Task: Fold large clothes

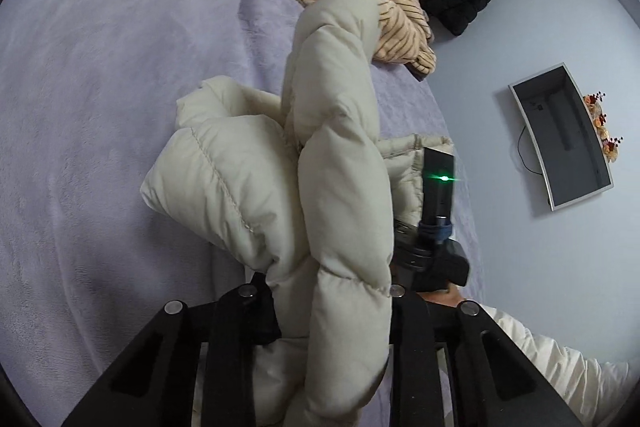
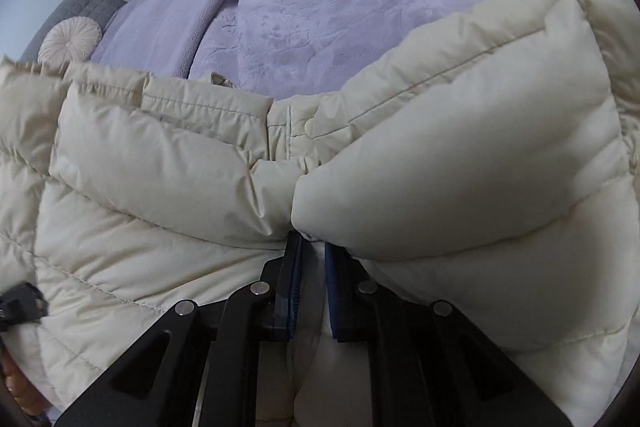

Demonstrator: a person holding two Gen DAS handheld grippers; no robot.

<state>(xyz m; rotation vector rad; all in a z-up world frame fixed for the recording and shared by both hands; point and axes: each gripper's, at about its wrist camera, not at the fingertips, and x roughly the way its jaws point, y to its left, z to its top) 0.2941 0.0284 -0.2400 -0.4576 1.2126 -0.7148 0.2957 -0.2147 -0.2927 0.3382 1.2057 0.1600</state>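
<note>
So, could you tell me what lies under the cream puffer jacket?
The lilac blanket shows around the cream puffer jacket. Directly beneath is covered, so anything else there cannot be seen.

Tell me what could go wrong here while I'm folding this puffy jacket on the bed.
The cream jacket is slick and thick; the right gripper pinches only a narrow bunch, so it could slip out. The left gripper holds a fat roll that may spring open. The striped garment lies close by and could get dragged along.

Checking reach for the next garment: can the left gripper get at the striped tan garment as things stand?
Probably not yet: the left gripper is shut on the cream puffer jacket, whose bulk rises between it and the striped tan garment.
</note>
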